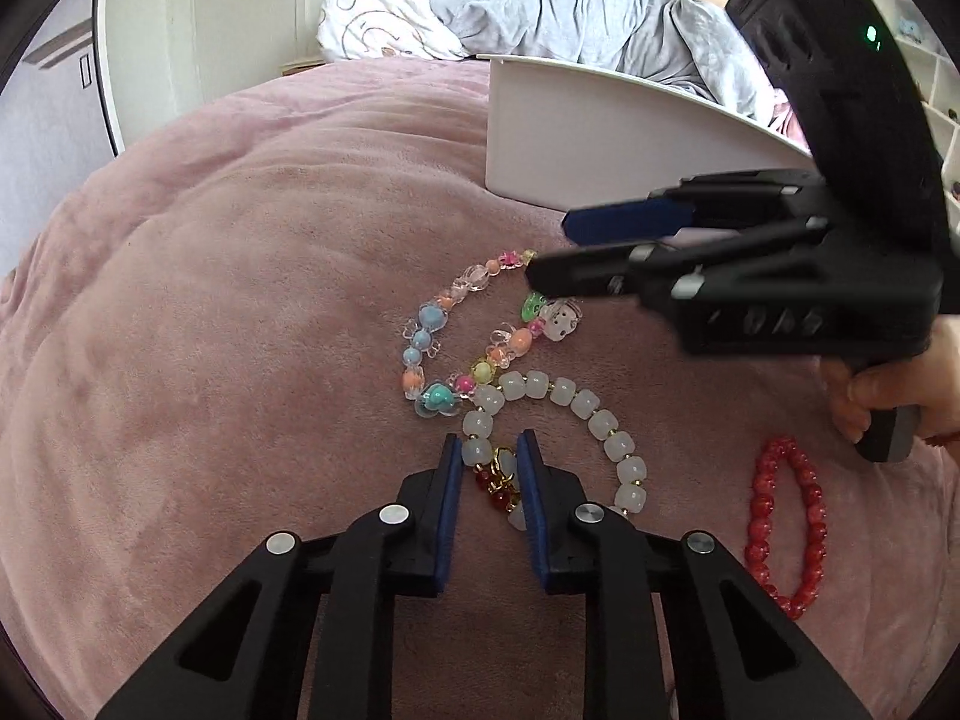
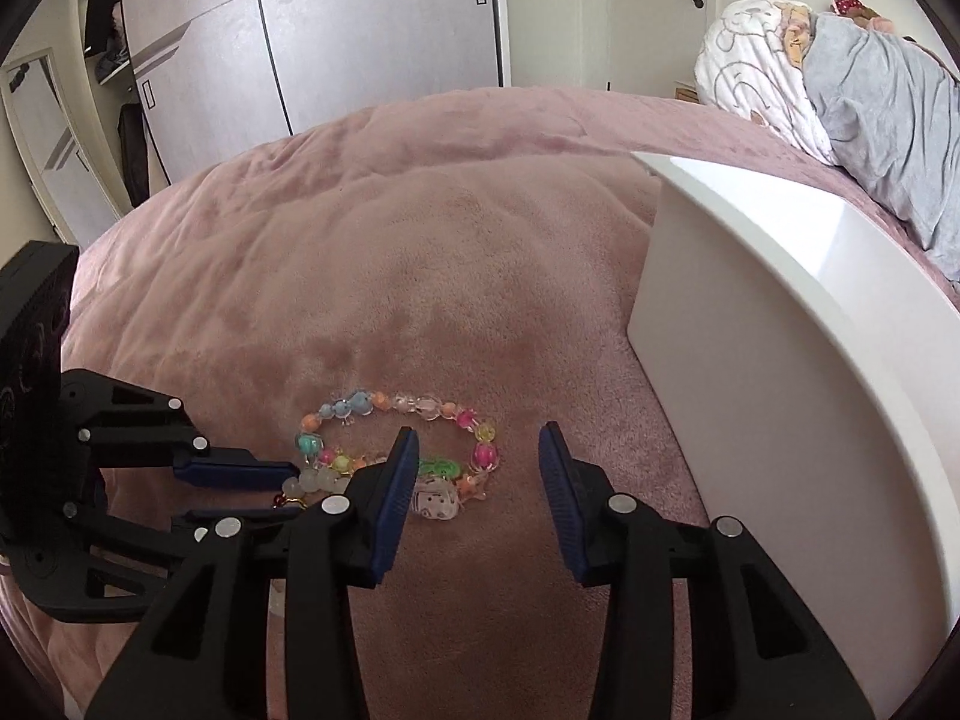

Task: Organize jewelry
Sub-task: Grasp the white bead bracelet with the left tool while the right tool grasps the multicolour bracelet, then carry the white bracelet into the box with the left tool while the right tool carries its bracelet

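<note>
A white bead bracelet (image 1: 600,426) with a gold and red charm lies on the pink blanket (image 1: 240,300). My left gripper (image 1: 491,450) has its jaws narrowly apart around one white bead and the charm, seemingly closing on them. A multicoloured bead bracelet (image 1: 447,336) lies just beyond it; it also shows in the right wrist view (image 2: 396,420). My right gripper (image 2: 477,438) is open and empty, hovering over the coloured bracelet's right side. It appears in the left wrist view (image 1: 552,252). A red bead bracelet (image 1: 792,522) lies to the right.
A white box (image 2: 750,330) stands on the blanket at the right, close to my right gripper; it also shows in the left wrist view (image 1: 600,138). A grey duvet and pillow (image 1: 540,6) lie at the bed's far end. Wardrobe doors (image 2: 300,30) stand beyond the bed.
</note>
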Demonstrator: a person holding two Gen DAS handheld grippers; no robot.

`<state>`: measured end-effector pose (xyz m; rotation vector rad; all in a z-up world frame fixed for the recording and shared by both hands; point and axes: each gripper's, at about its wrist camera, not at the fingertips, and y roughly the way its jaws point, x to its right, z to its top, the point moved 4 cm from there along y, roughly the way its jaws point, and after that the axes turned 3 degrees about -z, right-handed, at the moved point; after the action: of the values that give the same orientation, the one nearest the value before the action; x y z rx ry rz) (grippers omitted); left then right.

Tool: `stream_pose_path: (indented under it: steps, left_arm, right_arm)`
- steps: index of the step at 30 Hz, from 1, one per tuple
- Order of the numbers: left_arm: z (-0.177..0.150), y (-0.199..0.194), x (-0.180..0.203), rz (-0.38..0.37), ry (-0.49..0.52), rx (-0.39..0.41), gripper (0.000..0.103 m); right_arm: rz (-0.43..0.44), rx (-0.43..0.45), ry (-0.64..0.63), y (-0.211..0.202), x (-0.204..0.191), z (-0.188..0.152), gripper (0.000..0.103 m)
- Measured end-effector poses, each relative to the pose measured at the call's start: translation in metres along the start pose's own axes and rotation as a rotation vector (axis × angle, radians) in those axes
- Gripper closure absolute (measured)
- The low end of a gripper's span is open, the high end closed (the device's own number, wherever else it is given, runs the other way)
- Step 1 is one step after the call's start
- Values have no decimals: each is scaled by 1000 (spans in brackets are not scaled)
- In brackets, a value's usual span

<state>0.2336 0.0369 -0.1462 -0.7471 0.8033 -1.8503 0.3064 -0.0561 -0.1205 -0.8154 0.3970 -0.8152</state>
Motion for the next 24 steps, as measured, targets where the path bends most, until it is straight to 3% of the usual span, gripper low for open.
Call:
stream_pose_path:
  steps: [3, 10, 18, 24]
  left_arm:
    - [-2, 1, 3, -4, -9, -12, 83]
    - [-3, -3, 8, 5, -51, -35, 85]
    - [-4, -22, 1, 32, -144, -27, 85]
    - [13, -55, -4, 62, -184, 40, 85]
  right_arm:
    - [6, -24, -21, 9, -5, -7, 62]
    - [84, -27, -41, 5, -16, -13, 92]
    - [95, 43, 15, -28, -4, -6, 93]
    - [89, 124, 58, -70, 10, 10, 93]
